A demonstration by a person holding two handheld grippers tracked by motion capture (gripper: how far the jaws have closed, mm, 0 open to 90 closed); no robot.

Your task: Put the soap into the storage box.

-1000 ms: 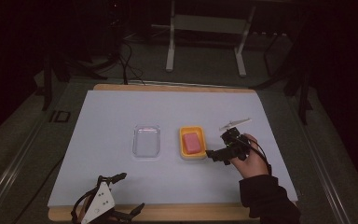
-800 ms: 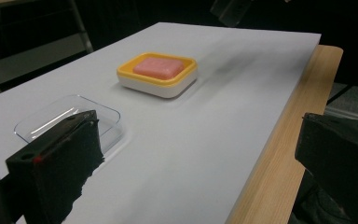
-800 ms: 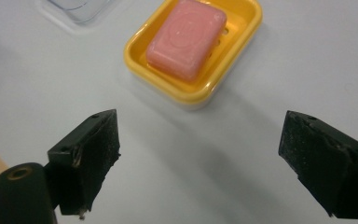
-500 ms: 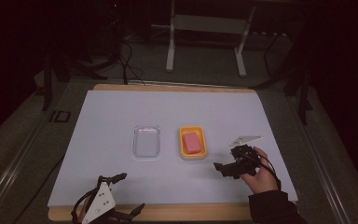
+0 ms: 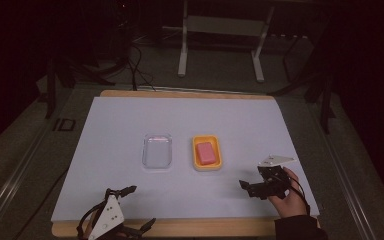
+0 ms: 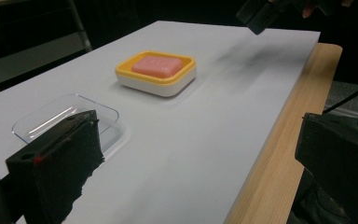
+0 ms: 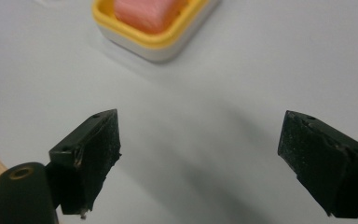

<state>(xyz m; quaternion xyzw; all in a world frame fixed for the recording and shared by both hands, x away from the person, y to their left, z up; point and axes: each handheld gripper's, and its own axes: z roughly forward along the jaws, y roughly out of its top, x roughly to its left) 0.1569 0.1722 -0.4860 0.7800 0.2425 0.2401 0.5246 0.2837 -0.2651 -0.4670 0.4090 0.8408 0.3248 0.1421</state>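
A pink soap bar lies in a yellow dish at the middle of the white table. Left of it sits a clear plastic tray. A hand holds my right gripper in front of the dish and to its right, open, nothing between its jaws. In the right gripper view the gripper hovers over bare table, short of the dish and soap. My left gripper rests at the table's front edge, open and empty. The left gripper view has the tray, the dish and the soap.
The white sheet covers a wooden table whose bare edge runs along the front. Behind the table stand metal frame legs and cables on a dark floor. The right gripper's body hangs at the top of the left gripper view.
The right gripper has drawn back from beside the soap dish toward the front of the table. The left gripper, dish and tray have not moved.
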